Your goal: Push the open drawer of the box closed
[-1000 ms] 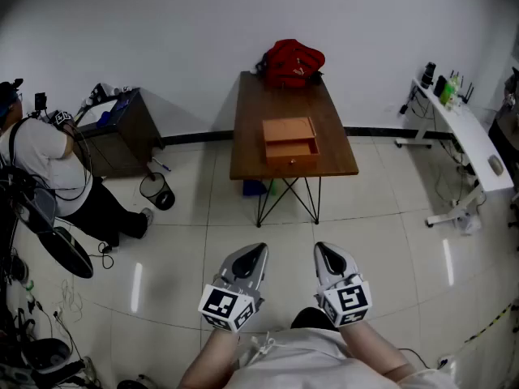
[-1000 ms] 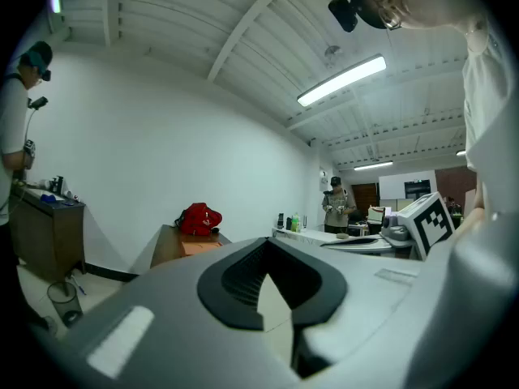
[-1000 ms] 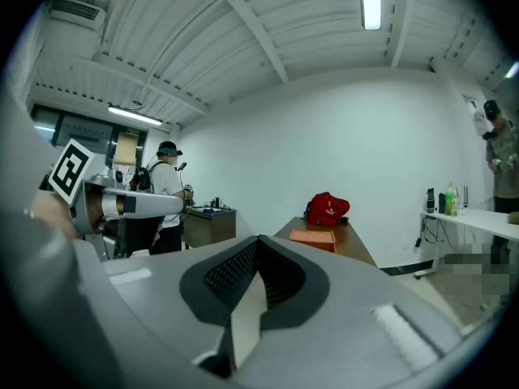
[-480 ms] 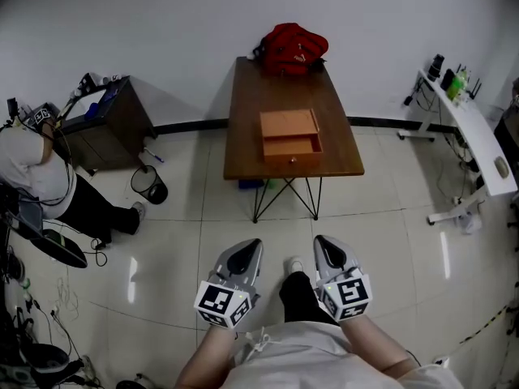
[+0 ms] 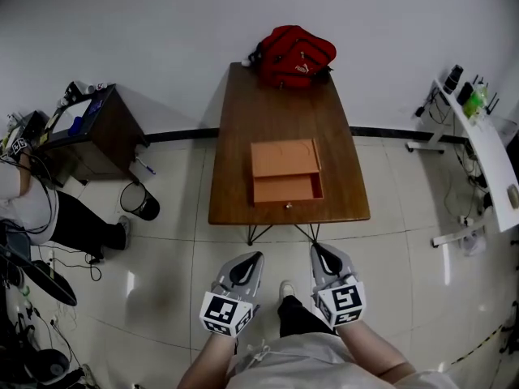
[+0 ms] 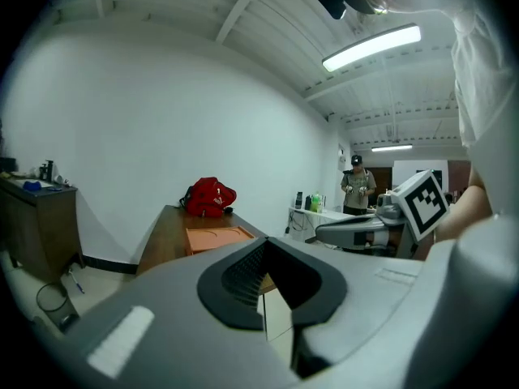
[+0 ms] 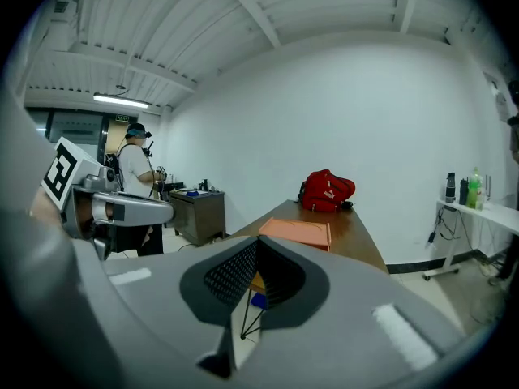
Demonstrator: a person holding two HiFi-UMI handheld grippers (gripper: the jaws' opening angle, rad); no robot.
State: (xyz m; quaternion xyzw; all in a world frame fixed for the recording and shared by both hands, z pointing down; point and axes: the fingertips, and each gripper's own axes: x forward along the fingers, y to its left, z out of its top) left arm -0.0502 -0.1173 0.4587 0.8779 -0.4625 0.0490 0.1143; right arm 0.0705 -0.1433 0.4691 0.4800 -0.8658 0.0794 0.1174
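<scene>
An orange box (image 5: 284,160) sits on the brown table (image 5: 243,193), its drawer (image 5: 287,190) pulled out toward me with a small knob (image 5: 287,205) at the front. Both grippers hang low over the floor, well short of the table's near edge. My left gripper (image 5: 250,258) is shut and holds nothing; my right gripper (image 5: 321,252) is likewise shut and empty. The left gripper view shows the box (image 6: 217,237) beyond the left gripper (image 6: 272,298). In the right gripper view the box (image 7: 297,232) lies ahead of the right gripper (image 7: 247,298).
A red backpack (image 5: 296,55) lies at the table's far end. A dark cabinet (image 5: 97,132) and a black bin (image 5: 139,202) stand to the left, near a seated person (image 5: 32,209). A white desk (image 5: 486,152) runs along the right.
I have come closer to the table: it and the box appear larger and nearer. Both grippers keep their pose, shut and side by side.
</scene>
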